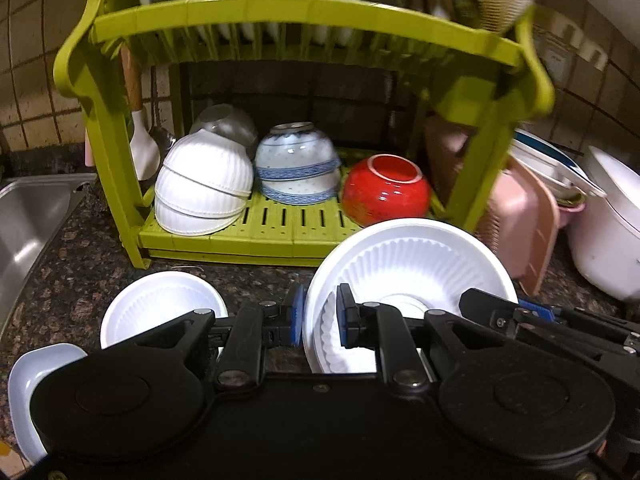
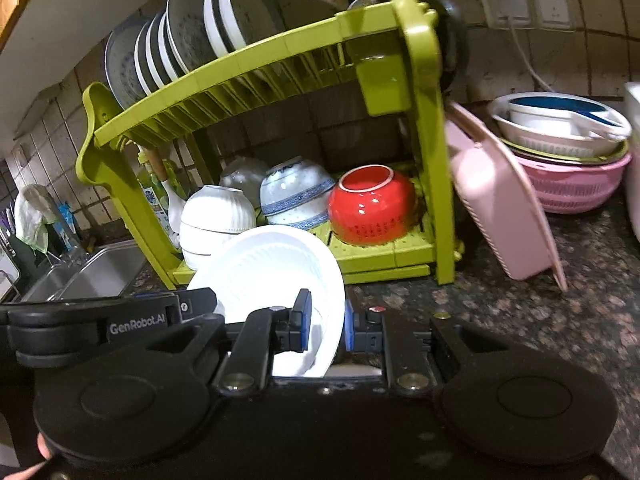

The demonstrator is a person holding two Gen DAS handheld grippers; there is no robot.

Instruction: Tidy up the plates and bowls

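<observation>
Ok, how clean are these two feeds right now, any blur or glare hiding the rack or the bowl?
Left wrist: the green rack smears with motion blur along its top and right post; the held white bowl stays readable. Right wrist: that bowl is blown out by glare, ribs nearly lost; highlights fleck the red bowl. Fisheye bends the tiles in both.

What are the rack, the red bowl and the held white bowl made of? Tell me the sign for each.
Dish rack: likely moulded plastic, matte lime green, with slotted ribs.
Red bowl: probably glazed ceramic, with sharp glossy highlights and a pale unglazed foot ring.
White ribbed bowl, gripped at its rim by both the left gripper and the right gripper: glossy white, ceramic or melamine; cannot tell.
</observation>
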